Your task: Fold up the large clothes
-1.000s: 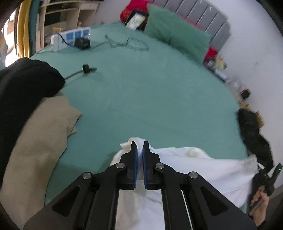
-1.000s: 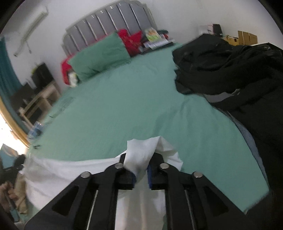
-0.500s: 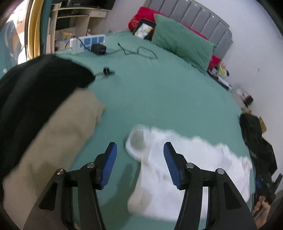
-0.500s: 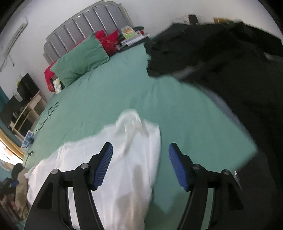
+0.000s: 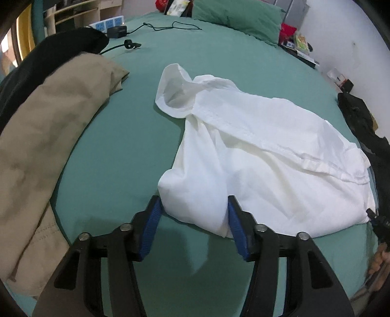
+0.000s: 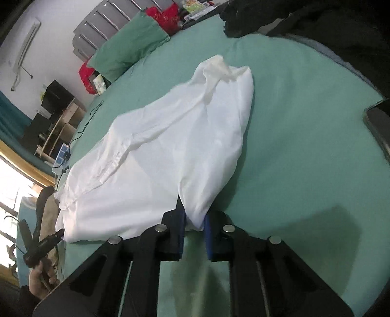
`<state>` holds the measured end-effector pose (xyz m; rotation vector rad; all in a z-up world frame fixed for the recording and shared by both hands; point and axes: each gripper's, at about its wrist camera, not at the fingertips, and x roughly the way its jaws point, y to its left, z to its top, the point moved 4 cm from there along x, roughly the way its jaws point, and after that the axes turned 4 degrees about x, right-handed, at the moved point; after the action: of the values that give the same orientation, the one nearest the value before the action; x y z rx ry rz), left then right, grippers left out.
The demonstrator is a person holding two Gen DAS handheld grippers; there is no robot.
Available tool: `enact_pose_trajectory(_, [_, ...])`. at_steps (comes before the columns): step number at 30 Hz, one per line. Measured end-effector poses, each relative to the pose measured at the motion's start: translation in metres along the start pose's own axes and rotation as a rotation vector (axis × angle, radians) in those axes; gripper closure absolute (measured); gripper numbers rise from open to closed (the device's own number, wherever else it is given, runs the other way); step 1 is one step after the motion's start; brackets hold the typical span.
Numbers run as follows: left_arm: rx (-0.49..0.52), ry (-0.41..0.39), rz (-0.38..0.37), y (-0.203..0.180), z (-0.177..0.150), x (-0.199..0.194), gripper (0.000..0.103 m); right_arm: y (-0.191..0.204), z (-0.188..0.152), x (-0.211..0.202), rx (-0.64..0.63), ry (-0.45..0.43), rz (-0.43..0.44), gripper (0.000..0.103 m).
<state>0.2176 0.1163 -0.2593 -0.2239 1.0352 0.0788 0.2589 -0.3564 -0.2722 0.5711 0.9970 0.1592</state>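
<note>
While a white shirt [image 5: 256,151] lay spread and rumpled across the middle of the green bed [image 5: 126,151], the left gripper [image 5: 193,220] hovered at the garment's near edge, its blue-padded jaws having just been closing yet standing apart, a bulge of white cloth between them with neither pad seen to press on it. Seen from the right wrist, the right gripper [image 6: 195,228] had its jaws, also just closing, drawn nearly together and pinching a narrow tuck of the shirt's [image 6: 170,146] near hem. One sleeve [image 5: 174,92] stretched away from the left gripper, its cuff gaping open. A tan garment [image 5: 48,136] lay heaped along the bed's left side, partly under a black garment [image 5: 48,53]. Beyond them sat a white power strip [image 5: 107,23], a black charger [image 5: 117,31] and a thin cable [image 5: 170,25] trailing over the sheet. A green pillow [image 5: 236,17] leaned at the head of the bed, and in the right wrist view it [image 6: 131,46] stood against a grey padded headboard [image 6: 107,24] beside red cushions [image 6: 163,14]. A pile of dark clothing [image 6: 316,22] covered the bed's far right corner. The person's left hand [image 6: 40,275] gripped the black handle at the lower left of that view.
</note>
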Motion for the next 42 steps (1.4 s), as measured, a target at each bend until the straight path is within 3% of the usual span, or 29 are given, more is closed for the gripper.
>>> enact_pose_trajectory(1, [-0.002, 0.008, -0.010, -0.001, 0.000, -0.001, 0.086, 0.003, 0.000, -0.003, -0.027, -0.001, -0.015, 0.092])
enact_pose_trajectory(4, [-0.011, 0.011, -0.024, -0.003, -0.007, -0.014, 0.092, 0.016, -0.001, -0.023, -0.087, -0.026, -0.046, 0.092])
enact_pose_trajectory(13, [0.010, -0.026, -0.040, -0.014, -0.052, -0.083, 0.093, 0.011, -0.031, -0.067, -0.150, -0.027, -0.153, 0.093])
enact_pose_trajectory(20, [-0.057, 0.057, -0.080, -0.011, -0.108, -0.103, 0.092, -0.006, -0.058, -0.086, -0.138, 0.013, -0.226, 0.092])
enact_pose_trajectory(23, [-0.099, 0.086, -0.098, -0.005, -0.120, -0.099, 0.088, -0.008, -0.062, -0.087, -0.123, 0.015, -0.258, 0.090])
enact_pose_trajectory(26, [-0.147, 0.085, -0.119, 0.003, -0.117, -0.099, 0.075, -0.003, -0.058, -0.092, -0.137, -0.013, -0.292, 0.082])
enact_pose_trajectory(28, [-0.130, 0.037, -0.097, 0.004, -0.111, -0.109, 0.057, 0.003, -0.054, -0.100, -0.157, -0.061, -0.320, 0.075])
enact_pose_trajectory(31, [-0.087, -0.062, -0.108, -0.003, -0.097, -0.130, 0.046, 0.018, -0.047, -0.116, -0.208, -0.177, -0.352, 0.066])
enact_pose_trajectory(33, [-0.045, -0.125, -0.119, -0.013, -0.088, -0.142, 0.045, 0.034, -0.045, -0.117, -0.265, -0.212, -0.331, 0.057])
enact_pose_trajectory(36, [0.021, -0.173, -0.140, -0.035, -0.077, -0.148, 0.044, 0.057, -0.049, -0.101, -0.380, -0.192, -0.302, 0.056])
enact_pose_trajectory(38, [0.052, -0.141, -0.172, -0.047, -0.079, -0.136, 0.039, 0.071, -0.054, -0.082, -0.432, -0.123, -0.247, 0.056])
enact_pose_trajectory(40, [0.060, -0.044, -0.205, -0.057, -0.086, -0.110, 0.039, 0.072, -0.058, -0.062, -0.434, -0.036, -0.192, 0.056])
enact_pose_trajectory(42, [0.064, 0.038, -0.228, -0.065, -0.090, -0.088, 0.039, 0.074, -0.059, -0.041, -0.445, 0.024, -0.192, 0.056])
